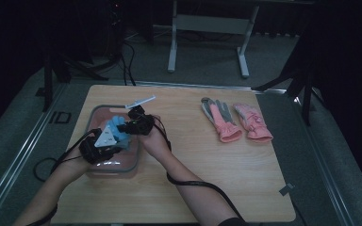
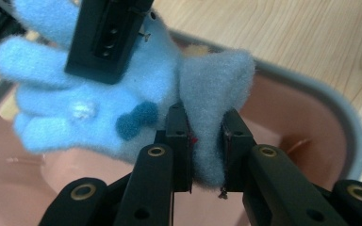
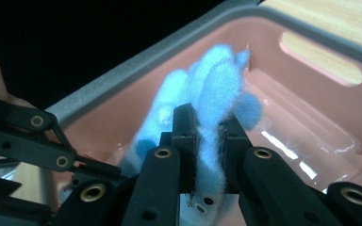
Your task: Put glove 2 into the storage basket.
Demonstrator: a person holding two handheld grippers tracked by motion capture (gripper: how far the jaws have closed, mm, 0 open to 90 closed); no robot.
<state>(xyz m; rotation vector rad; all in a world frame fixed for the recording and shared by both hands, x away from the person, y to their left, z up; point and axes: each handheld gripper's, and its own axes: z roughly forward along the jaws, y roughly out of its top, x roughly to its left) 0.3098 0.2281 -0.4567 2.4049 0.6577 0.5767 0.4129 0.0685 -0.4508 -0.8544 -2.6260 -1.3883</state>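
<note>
So the table [image 1: 245,188] is a light wood top, and at about 9 o'clock on it sits a pink bin [image 1: 94,113] with a grey rim. Over at 2 o'clock there's a pair of pink gloves [image 1: 235,121] lying flat side by side, well apart from the bin. A white syringe-looking thing [image 1: 140,101] lies just past the bin's far rim, around 11 o'clock.

The action is all over the bin. Both tools are clamped on one fuzzy blue glove [image 2: 99,103] and hold it above the bin's inside. The left gripper [image 2: 206,146] is pinching the greyer cuff end, jaws squeezed right into the fleece. The right gripper [image 3: 207,141] is pinched on the finger end, fabric bunched between its jaws. In the high view you can see the two tools close together with the glove stretched between them.

My read: this is the put-it-in-the-bin step, glove carried over and about to go down. Next move would be lowering it toward the bin floor and letting both jaws spread so it drops clear, without fleece snagging on the pads.

Writing: only "ID" [image 1: 59,117] on the grey mat at 9 o'clock of the table. No brand on the gloves that I can make out.
</note>
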